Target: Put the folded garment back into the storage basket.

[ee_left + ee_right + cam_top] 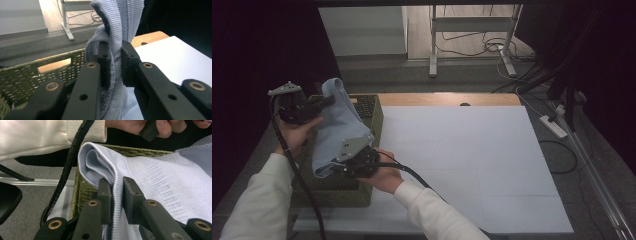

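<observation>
A light blue knit garment (334,127) hangs stretched between both grippers above the olive woven basket (372,117) at the table's left. My left gripper (329,100) pinches its upper edge; in the left gripper view the jaws clamp a bunched fold of the knit (116,32). My right gripper (337,167) grips the lower edge; in the right gripper view its jaws are shut on a ribbed hem of the garment (150,177), with the basket rim (130,151) behind it.
A white sheet (462,165) covers the table to the right of the basket. A wooden strip (447,99) runs along the far edge. Cables and a power strip (553,125) lie on the floor at right, and a metal stand (432,45) rises beyond the table.
</observation>
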{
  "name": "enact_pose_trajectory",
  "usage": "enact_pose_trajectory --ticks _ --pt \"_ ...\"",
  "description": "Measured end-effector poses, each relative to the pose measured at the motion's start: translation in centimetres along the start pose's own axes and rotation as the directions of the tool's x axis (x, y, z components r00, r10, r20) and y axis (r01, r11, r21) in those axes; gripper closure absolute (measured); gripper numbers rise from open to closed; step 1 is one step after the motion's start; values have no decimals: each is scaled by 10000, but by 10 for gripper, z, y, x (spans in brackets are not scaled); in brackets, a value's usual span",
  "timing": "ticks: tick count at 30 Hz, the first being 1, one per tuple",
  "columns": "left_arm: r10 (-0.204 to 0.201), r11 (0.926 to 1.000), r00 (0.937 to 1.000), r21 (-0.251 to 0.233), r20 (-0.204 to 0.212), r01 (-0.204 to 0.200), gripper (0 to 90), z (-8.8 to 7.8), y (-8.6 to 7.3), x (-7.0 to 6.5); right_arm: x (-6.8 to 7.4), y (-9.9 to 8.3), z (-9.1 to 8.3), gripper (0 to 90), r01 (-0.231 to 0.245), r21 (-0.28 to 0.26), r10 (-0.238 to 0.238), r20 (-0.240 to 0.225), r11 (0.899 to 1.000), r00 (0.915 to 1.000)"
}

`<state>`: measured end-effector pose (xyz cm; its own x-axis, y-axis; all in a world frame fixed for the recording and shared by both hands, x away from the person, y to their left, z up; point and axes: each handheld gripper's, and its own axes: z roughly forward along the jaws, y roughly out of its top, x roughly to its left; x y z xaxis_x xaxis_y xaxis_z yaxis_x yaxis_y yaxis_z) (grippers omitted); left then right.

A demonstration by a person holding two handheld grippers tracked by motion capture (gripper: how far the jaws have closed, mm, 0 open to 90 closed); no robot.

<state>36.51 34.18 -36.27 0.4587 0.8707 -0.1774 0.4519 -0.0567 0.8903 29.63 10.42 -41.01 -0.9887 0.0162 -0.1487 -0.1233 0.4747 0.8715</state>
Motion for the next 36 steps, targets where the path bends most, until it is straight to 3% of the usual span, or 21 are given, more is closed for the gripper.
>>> enact_pose_trajectory --ticks 12,23,29,36 --pt "-231 9997 9994 62 -251 232 796 -11 -10 17 2 7 24 769 10 -36 -12 -328 10000 9995" --pt "-241 9996 9992 128 -321 245 796 -13 -12 22 2 8 37 769 -61 -23 60 -408 10000 9991" --pt "-244 9990 9991 365 -337 256 797 -4 -14 25 0 5 46 769 -137 186 146 -511 9997 9986" --pt "-613 9945 9979 841 -217 629 796 21 -27 33 -6 -9 56 768 -480 753 531 -670 9960 9963"
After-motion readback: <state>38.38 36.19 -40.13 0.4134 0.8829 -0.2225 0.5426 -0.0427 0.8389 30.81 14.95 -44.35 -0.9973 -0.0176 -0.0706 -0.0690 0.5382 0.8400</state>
